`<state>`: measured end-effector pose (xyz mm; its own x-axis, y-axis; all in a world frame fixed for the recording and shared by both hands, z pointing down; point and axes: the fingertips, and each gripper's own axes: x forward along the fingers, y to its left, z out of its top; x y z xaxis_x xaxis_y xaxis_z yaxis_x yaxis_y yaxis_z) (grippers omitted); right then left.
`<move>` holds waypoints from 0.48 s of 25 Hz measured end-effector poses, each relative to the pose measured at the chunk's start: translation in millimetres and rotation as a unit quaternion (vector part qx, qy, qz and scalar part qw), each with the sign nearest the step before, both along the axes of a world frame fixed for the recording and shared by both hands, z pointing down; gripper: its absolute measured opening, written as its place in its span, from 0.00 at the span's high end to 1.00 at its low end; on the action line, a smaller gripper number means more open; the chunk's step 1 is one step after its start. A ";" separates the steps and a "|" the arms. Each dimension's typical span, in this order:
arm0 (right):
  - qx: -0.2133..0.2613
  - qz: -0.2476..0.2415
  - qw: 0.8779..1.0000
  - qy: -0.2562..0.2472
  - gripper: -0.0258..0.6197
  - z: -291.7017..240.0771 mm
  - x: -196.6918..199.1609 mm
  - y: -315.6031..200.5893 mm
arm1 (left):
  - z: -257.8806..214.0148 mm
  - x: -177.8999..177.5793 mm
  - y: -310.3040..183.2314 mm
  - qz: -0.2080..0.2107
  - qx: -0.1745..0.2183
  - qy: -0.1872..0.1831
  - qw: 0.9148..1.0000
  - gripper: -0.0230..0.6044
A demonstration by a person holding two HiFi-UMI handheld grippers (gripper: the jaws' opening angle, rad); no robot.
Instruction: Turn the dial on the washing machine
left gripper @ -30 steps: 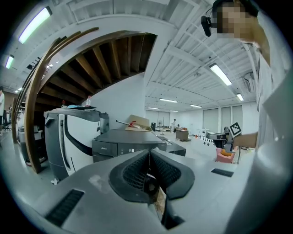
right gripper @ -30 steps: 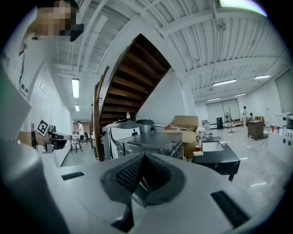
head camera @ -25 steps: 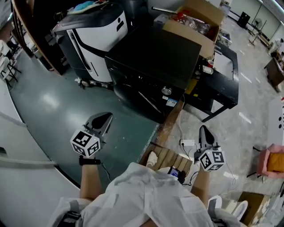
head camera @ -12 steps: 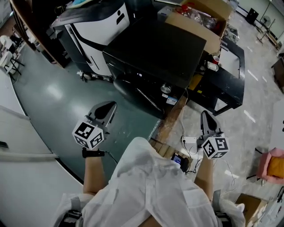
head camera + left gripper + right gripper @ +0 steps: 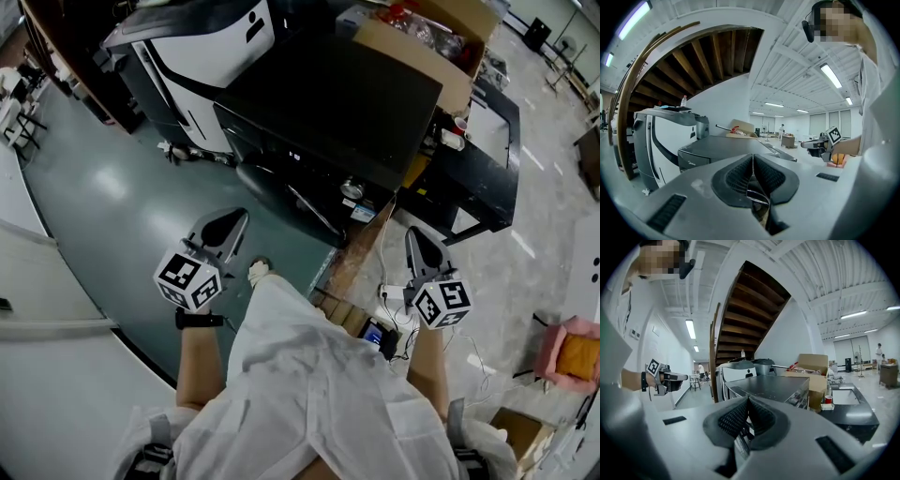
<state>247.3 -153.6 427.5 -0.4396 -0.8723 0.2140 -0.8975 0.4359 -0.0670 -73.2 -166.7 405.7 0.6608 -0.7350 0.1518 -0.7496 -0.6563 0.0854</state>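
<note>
Black washing machine (image 5: 328, 103) carries its silver dial (image 5: 352, 190) near its front's right edge — left gripper (image 5: 228, 225) and right gripper (image 5: 417, 248), jaws together and empty, hang well apart from it, so this looks like the approach — next, part the jaws around the dial.

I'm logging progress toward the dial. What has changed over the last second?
The person has stepped toward the washing machine: a foot now shows ahead of the body. The right gripper has shifted slightly inward, toward the dial. Nothing was grasped or released. The left gripper keeps its place; both stay shut, empty and short of the dial.
</note>
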 end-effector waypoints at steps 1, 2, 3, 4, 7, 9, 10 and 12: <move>-0.001 -0.003 1.000 0.001 0.96 1.0 -4.2 -4.6 | 1.7 0.2 -4.0 0.002 -0.002 0.001 1.000 0.94; -0.002 -0.005 1.000 0.002 0.96 2.3 -8.4 -9.5 | 3.2 0.2 -8.1 0.004 -0.003 0.003 1.000 0.94; -0.004 -0.007 1.000 0.003 0.96 4.2 -12.5 -14.8 | 4.7 -0.1 -11.9 0.006 -0.005 0.004 1.000 0.94; -0.006 -0.009 1.000 0.004 0.96 6.4 -17.0 -20.5 | 6.3 -0.9 -15.6 0.008 -0.007 0.006 1.000 0.94; -0.019 -0.023 0.999 0.012 0.92 15.9 -34.6 -38.5 | 9.9 -6.9 -26.7 0.004 -0.013 0.017 1.000 0.94; -0.029 -0.038 0.998 0.030 0.88 25.1 -48.3 -50.8 | 12.0 -12.4 -34.3 -0.001 -0.017 0.024 1.000 0.94; -0.034 -0.045 0.998 0.042 0.86 29.9 -54.8 -56.8 | 13.4 -14.4 -37.5 -0.002 -0.019 0.027 0.999 0.94; -0.041 -0.057 0.996 0.063 0.82 38.6 -66.7 -69.1 | 16.8 -16.9 -42.6 -0.001 -0.023 0.028 0.999 0.94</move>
<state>180.7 -222.7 466.2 -0.5003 -0.7955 0.3420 -0.8457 0.5336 0.0040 -90.1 -209.3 422.5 0.6677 -0.7295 0.1483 -0.7442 -0.6491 0.1573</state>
